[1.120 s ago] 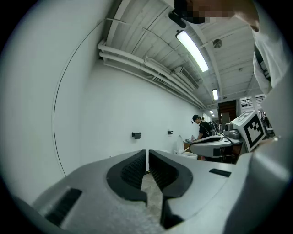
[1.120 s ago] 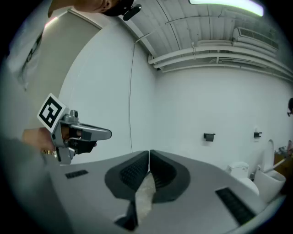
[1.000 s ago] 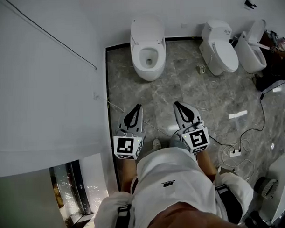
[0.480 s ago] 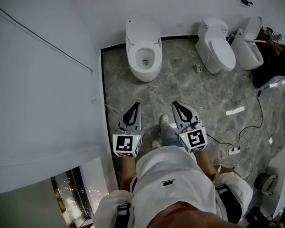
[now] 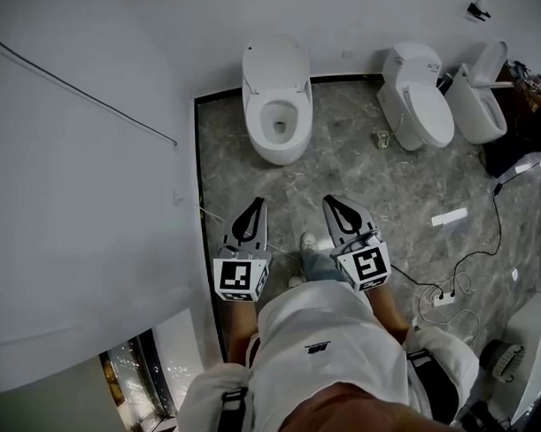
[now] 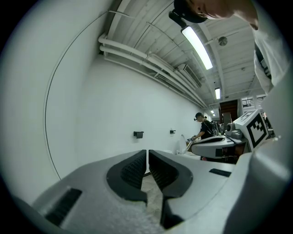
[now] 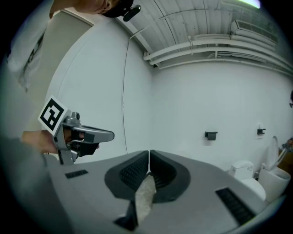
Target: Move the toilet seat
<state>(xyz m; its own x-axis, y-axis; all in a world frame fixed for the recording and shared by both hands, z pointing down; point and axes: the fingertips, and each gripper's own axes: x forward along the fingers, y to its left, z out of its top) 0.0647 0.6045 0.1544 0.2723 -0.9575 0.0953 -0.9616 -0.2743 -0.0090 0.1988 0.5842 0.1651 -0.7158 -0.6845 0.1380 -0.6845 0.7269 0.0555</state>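
Note:
Three white toilets stand along the far wall. The left toilet (image 5: 279, 100) has its lid raised and its bowl open. The middle toilet (image 5: 417, 99) is closed, and the right toilet (image 5: 479, 97) has its lid up. My left gripper (image 5: 258, 203) and right gripper (image 5: 328, 201) are side by side at waist height, pointing toward the left toilet and well short of it. Both are shut with nothing in them. The left gripper view shows its jaws (image 6: 147, 153) pressed together. The right gripper (image 7: 149, 153) looks the same, with a toilet (image 7: 242, 171) far off.
A white curved wall (image 5: 92, 173) runs close on the left, with a thin cable on it. Black cables and a power strip (image 5: 446, 291) lie on the marble floor at right, near a small white slab (image 5: 450, 218). Another person (image 6: 201, 128) stands far off.
The person has stepped forward over the marble floor, one foot showing between the grippers. Both grippers came along with the body and stayed shut.

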